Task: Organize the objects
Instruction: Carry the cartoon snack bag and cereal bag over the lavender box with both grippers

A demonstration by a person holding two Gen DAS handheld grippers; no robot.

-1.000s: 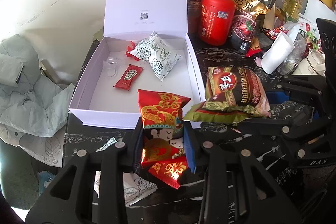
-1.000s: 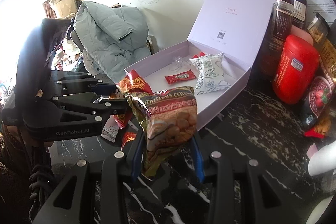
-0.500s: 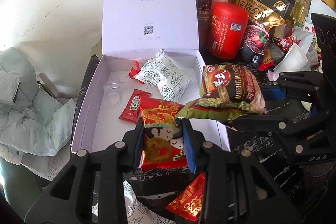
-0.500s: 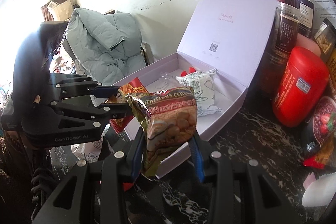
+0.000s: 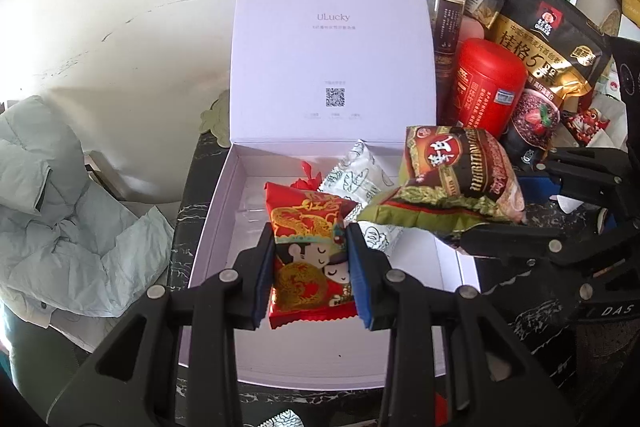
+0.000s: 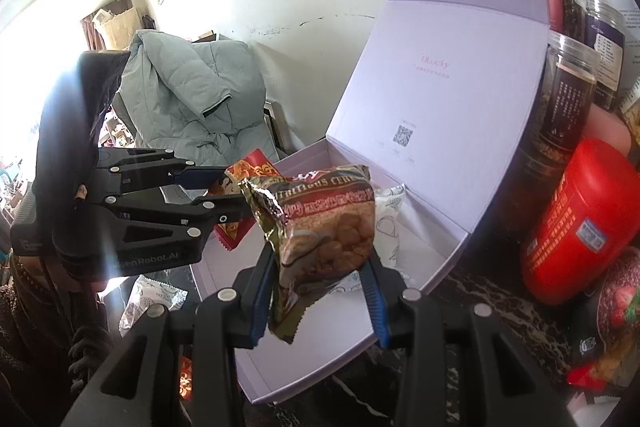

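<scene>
My left gripper is shut on a red snack packet with cartoon faces and holds it above the open white box. My right gripper is shut on a green-and-brown cereal packet, held over the box's near right edge; the packet also shows in the left wrist view. Inside the box lie a white patterned packet and a small red item, partly hidden by the held packets. The box lid stands upright at the back.
A red canister, dark jars and a black oat bag crowd the table right of the box. A grey-green jacket lies on a chair to the left. White patterned packets lie on the dark marble table in front of the box.
Both grippers have moved forward with their packets, from the table in front of the box to above its inside. The ketchup sachet in the box is now hidden.
</scene>
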